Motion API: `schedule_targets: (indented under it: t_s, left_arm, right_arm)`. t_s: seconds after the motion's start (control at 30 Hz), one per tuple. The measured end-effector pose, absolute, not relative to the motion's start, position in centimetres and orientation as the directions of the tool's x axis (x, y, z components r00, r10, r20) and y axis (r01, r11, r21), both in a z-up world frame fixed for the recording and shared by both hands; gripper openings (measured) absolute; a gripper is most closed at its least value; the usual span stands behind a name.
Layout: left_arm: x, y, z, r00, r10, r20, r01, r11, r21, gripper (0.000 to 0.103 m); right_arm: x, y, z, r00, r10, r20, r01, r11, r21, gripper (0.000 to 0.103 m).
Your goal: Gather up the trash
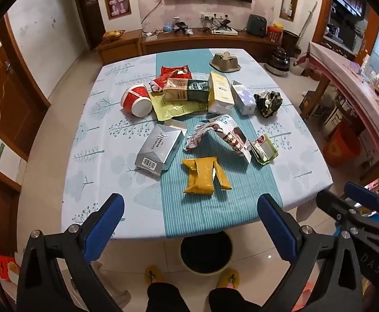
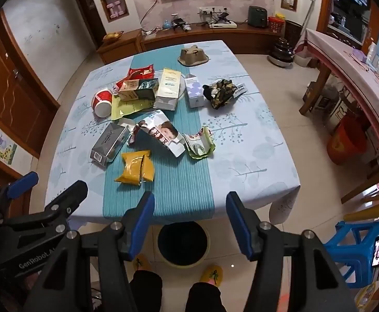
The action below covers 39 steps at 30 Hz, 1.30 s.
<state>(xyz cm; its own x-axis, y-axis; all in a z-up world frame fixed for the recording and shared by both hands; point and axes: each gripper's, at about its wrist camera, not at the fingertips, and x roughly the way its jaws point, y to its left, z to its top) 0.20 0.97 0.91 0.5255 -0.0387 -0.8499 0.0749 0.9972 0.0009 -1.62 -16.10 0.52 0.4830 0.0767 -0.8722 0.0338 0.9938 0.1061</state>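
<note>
"GenRobot.AI" runs along the left gripper (image 2: 57, 195) body in the right wrist view. "DAS" stands on the right gripper (image 1: 345, 195) body, and the silver box (image 1: 159, 150) shows a barcode; its print is too small to read.

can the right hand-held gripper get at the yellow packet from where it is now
Probably yes. The right hand-held gripper is open and empty near the table's front edge, and the yellow packet is the closest item, lying alone on the teal runner with nothing in between.

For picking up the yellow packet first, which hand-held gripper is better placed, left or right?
Probably the left hand-held gripper: it is open and the yellow packet lies directly ahead, between its fingers. For the right hand-held gripper, the packet sits off to the left.
</note>
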Motion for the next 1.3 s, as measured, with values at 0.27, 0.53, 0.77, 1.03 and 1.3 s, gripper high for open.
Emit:
schedule_targets:
  t_s: [0.27, 0.53, 0.77, 1.03, 1.3]
  left_arm:
    - [-0.1, 1.5, 1.8, 0.535, -0.043, -0.844, 0.031, 0.999, -0.031, 0.101]
    - [-0.6, 1.1, 2.1, 0.524, -0.038, -0.851, 0.033, 0.999, -0.025, 0.1]
    - [-1.3, 0.5, 2.8, 0.542, -0.036, -0.839, 0.049, 0.999, -0.011, 0.1]
    - [-1.7, 0.9, 3.3, 0.558, -0.019, -0.83, 0.039, 0.999, 0.004, 0.1]
    - [-1.7, 1.0, 3.4, 0.56, -0.02, -0.828, 0.042, 0.999, 0.005, 0.1]
  right_arm:
    - [-1.8, -15.9, 1.3, 0.5, 0.108, -0.859, -0.03, 0.994, 0.107, 0.058]
    - [-2.0, -16.3, 2.3, 0.52, 0.126, -0.845, -0.045, 0.992, 0.12, 0.058]
    - [-2.1, -16.9, 2.9, 0.535, 0.136, -0.834, -0.035, 0.99, 0.14, 0.058]
    - [-2.3, -16.9, 3.4, 0.548, 0.146, -0.824, -0.048, 0.989, 0.143, 0.058]
    - [-2.4, -16.8, 3.3, 0.548, 0.146, -0.824, -0.047, 0.989, 0.143, 0.058]
